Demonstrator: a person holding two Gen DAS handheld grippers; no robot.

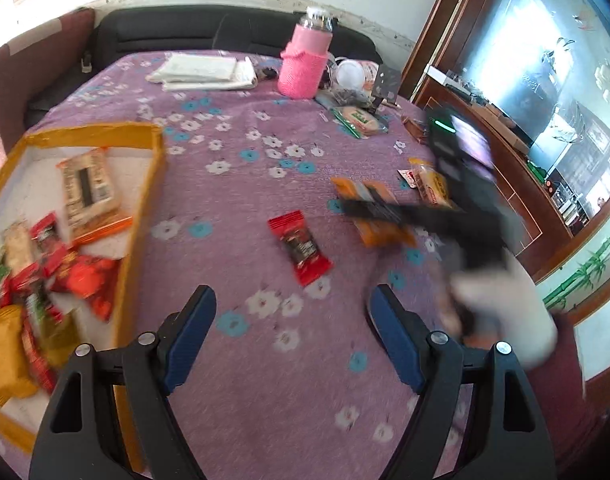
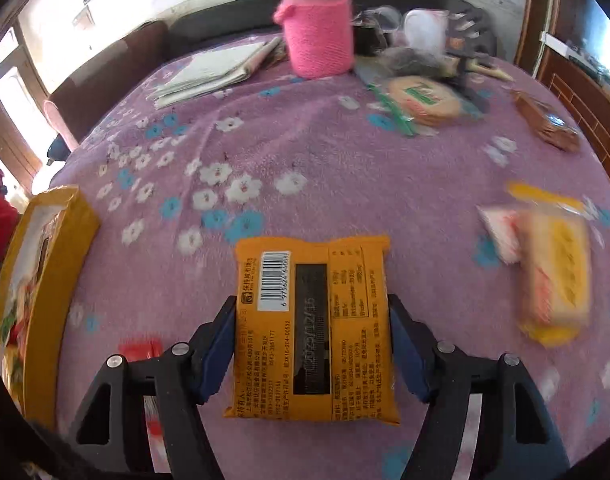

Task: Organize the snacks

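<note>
Right tool (image 2: pixel 311 344) was clenched on the orange snack packet (image 2: pixel 311 332) above the floral worktop (image 2: pixel 345 168), while the left tool (image 1: pixel 293 332) stood released and empty near a red snack (image 1: pixel 299 252), beside the yellow box (image 1: pixel 145 184) of snacks.

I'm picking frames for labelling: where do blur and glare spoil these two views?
Left wrist view: the right gripper and the hand behind it are motion-smeared, the box snacks soft, the window at right blown out. Right wrist view: the orange packet is sharp; the yellow packet and far clutter are blurred.
</note>
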